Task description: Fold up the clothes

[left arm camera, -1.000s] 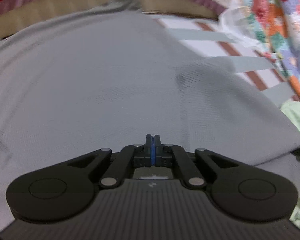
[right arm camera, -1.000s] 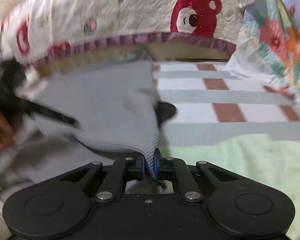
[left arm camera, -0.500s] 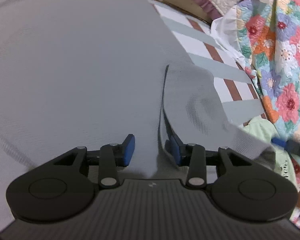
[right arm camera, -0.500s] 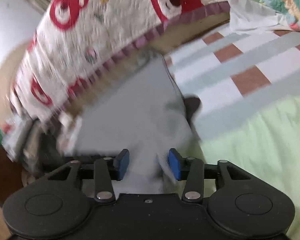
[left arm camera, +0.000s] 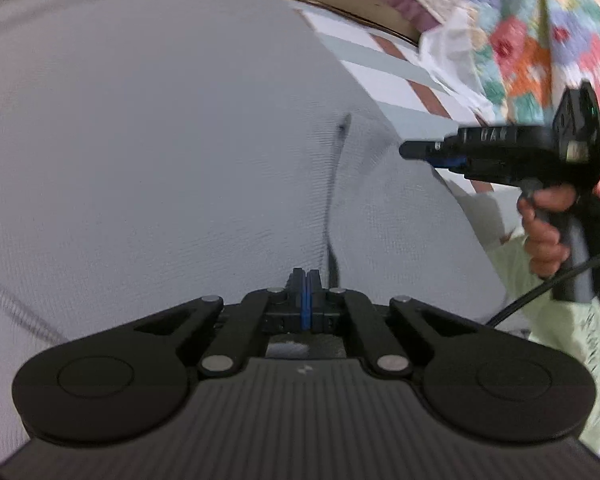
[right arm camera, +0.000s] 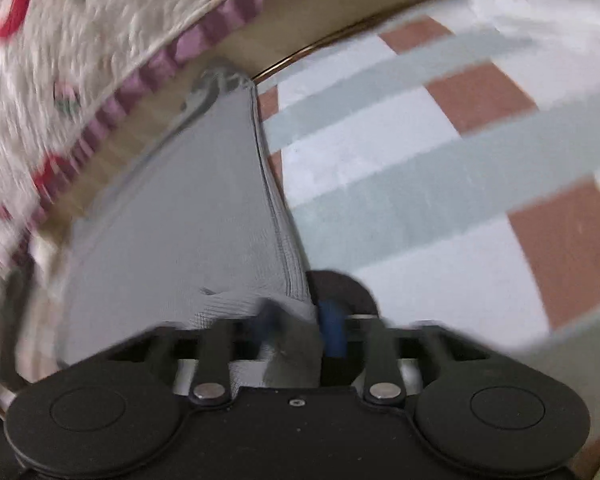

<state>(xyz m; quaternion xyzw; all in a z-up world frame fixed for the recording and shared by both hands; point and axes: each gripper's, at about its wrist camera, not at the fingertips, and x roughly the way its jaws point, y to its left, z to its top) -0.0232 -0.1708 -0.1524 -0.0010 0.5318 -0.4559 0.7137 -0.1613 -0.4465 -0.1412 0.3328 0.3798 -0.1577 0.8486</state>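
The grey garment (left arm camera: 160,152) lay spread on the striped bed sheet (right arm camera: 420,184), the left gripper (left arm camera: 305,280) pinched closed above it, the right gripper (right arm camera: 300,320) parted narrowly around its near edge.

Striped sheet (right arm camera: 400,184), bear-print quilt (right arm camera: 72,40), floral quilt (left arm camera: 540,40), perhaps a pale-green blanket (left arm camera: 540,272).

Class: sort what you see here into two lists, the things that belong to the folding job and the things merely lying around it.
Part of the job:
grey garment
left gripper
right gripper

Just lying about:
checked sheet
bear-print quilt
floral quilt
pale green cloth
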